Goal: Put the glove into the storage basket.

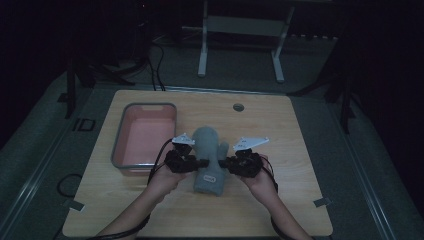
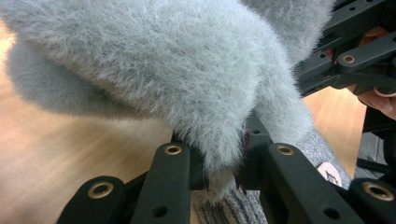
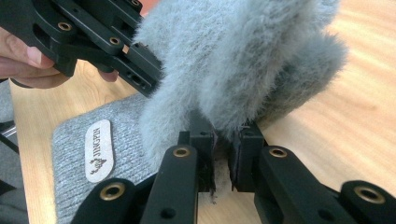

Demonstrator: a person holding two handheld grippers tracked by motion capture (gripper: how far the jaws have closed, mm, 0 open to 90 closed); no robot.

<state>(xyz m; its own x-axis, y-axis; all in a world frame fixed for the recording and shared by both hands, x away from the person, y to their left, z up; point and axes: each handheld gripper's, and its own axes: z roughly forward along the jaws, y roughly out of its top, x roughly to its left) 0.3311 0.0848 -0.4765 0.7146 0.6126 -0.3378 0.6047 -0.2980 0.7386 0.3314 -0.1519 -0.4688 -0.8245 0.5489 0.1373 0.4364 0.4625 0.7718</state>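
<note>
A grey fuzzy mitten (image 1: 209, 150) sits at the middle of the wooden table (image 1: 280, 130), thumb to the right, knitted cuff with a small label (image 1: 209, 178) towards me. My left gripper (image 1: 202, 163) is shut on the mitten's left edge, and my right gripper (image 1: 223, 163) is shut on its right edge. In the left gripper view the pads (image 2: 224, 163) pinch a tuft of fur (image 2: 177, 60), which bulges above the tabletop. In the right gripper view the jaws (image 3: 223, 158) clamp the fur (image 3: 243, 51); the cuff label (image 3: 99, 149) lies left, and the left gripper (image 3: 149, 79) bites the far side.
A pink tray with a grey rim (image 1: 150, 105) stands on the table just left of the mitten. A round cable hole (image 1: 238, 107) sits near the far edge. Beyond the table stand a white frame's legs (image 1: 202, 55), with cables on the floor.
</note>
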